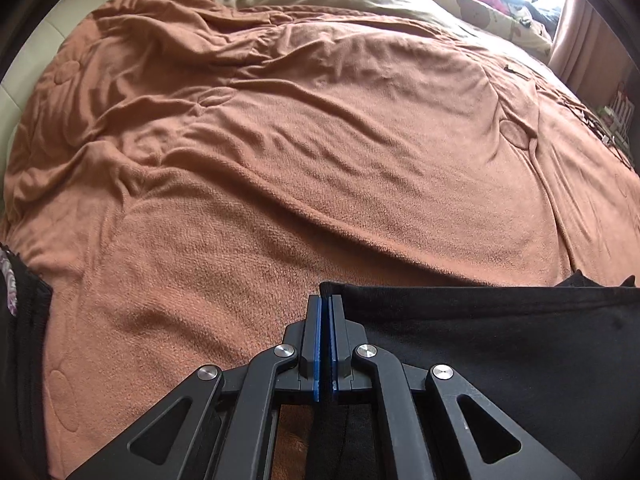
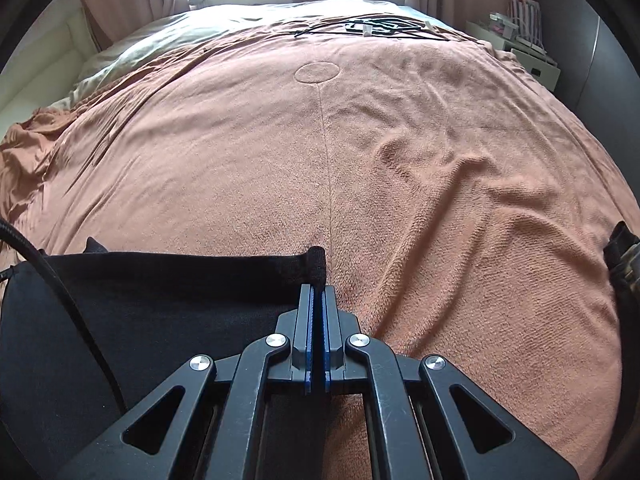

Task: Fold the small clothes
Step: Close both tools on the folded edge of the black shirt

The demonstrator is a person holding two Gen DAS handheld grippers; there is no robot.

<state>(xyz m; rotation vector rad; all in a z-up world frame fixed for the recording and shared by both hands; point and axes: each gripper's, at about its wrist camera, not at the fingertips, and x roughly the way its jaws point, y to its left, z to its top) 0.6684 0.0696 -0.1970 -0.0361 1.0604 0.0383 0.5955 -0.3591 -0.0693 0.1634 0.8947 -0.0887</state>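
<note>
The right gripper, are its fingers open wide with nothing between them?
No, the right gripper has its fingers closed on the corner of the black garment above the brown blanket.

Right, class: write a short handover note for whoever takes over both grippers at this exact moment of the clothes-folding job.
Left gripper: shut on one top corner of the black garment.
Right gripper: shut on the opposite corner, where the fabric is bunched above the fingertips.
The garment's top edge is stretched taut between the two grippers, over the brown blanket on the bed. How much of it rests on the blanket cannot be told.
Done: both corners gripped and the edge spread.
Left: probably lay it flat, make the folds, then set it aside. No fold is visible yet.
Note: a black cable crosses the garment in the right view.
</note>
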